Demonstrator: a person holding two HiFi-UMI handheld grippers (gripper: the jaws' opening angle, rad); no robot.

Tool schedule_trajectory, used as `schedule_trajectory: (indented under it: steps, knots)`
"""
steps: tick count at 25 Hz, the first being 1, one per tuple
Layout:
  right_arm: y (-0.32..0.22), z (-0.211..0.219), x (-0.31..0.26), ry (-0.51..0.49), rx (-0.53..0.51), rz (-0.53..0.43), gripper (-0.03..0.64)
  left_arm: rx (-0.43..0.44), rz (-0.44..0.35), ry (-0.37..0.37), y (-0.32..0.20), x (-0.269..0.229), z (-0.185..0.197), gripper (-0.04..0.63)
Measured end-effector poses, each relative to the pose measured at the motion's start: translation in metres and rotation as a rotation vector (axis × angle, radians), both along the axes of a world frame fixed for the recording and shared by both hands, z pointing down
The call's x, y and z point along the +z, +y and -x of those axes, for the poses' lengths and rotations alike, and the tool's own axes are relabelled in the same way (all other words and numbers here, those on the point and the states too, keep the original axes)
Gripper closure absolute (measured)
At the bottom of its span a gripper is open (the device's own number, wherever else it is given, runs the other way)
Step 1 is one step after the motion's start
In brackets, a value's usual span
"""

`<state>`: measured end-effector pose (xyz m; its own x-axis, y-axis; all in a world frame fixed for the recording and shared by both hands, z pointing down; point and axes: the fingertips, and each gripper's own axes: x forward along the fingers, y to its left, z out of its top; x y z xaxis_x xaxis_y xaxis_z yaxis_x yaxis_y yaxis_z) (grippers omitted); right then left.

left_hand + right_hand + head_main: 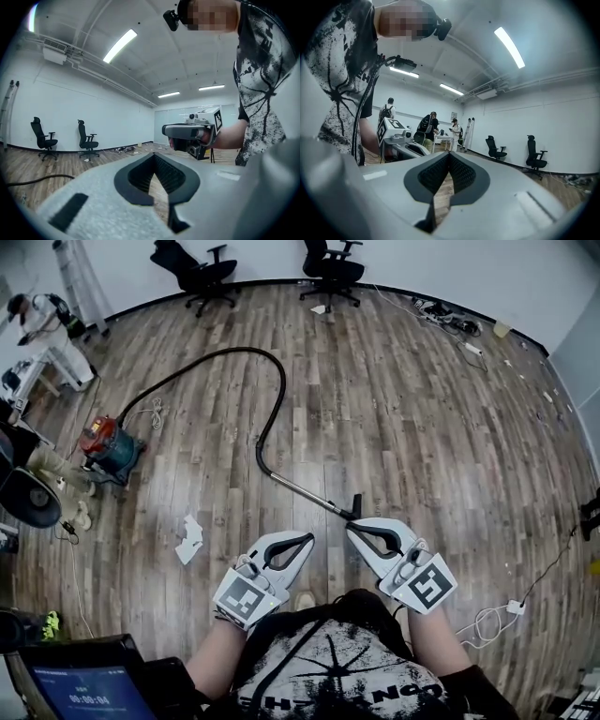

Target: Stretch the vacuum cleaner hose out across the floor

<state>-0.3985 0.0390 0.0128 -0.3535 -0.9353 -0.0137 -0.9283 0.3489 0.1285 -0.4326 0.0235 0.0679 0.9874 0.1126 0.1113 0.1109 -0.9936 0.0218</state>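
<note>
Wooden floor (403, 427) with the vacuum cleaner hose (272, 409), seen from above. The black hose leaves the canister (108, 448) at the left, arcs to the far side, then curls back toward the near centre. There it joins a rigid metal wand (305, 490), whose dark end piece (354, 508) lies just beyond the two grippers. The hose is probably light, ribbed and springy, so it may recoil into its curve, while the wand is stiff and smooth. The end piece or the cuff where hose meets wand looks the surest hold; pulling to the right should straighten the loop, though the canister may be dragged along. The left gripper (307, 537) and the right gripper (352, 528) are held side by side, each with its fingers (133, 185) closed together on nothing. Two office chairs (202, 273) stand at the far wall, well clear. A person (37, 310) and a cluttered table (28, 371) occupy the far left. Loose cables (448, 320) lie far right, a white cord (497, 615) near right, and a crumpled paper (190, 540) near left; only the cords seem placed to snag a hose drawn rightward.
</note>
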Motion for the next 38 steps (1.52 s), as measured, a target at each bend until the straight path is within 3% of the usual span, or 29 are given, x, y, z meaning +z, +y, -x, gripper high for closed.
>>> schedule_trajectory:
  steps: [6,10,15,25,31,38]
  knots:
    - [0.001,-0.01,-0.005,-0.017,0.003,0.013,0.609,-0.006,-0.005,0.005,0.0,-0.008,-0.007,0.595]
    - [-0.001,-0.032,-0.013,-0.033,0.0,0.018,0.609,-0.038,0.049,-0.03,-0.003,-0.012,-0.024,0.595]
    - [-0.029,-0.083,-0.016,-0.04,-0.041,0.02,0.609,-0.071,-0.023,-0.021,-0.033,-0.027,-0.073,0.595]
    - [-0.111,-0.159,-0.008,-0.035,-0.185,0.007,0.61,-0.184,-0.049,-0.043,-0.109,-0.021,-0.153,0.595]
    - [-0.135,-0.192,-0.005,-0.023,-0.263,0.0,0.609,-0.253,-0.019,-0.061,-0.13,-0.019,-0.188,0.595]
    - [-0.144,-0.226,-0.002,-0.024,-0.313,-0.004,0.609,-0.299,-0.037,-0.051,-0.139,-0.022,-0.221,0.595]
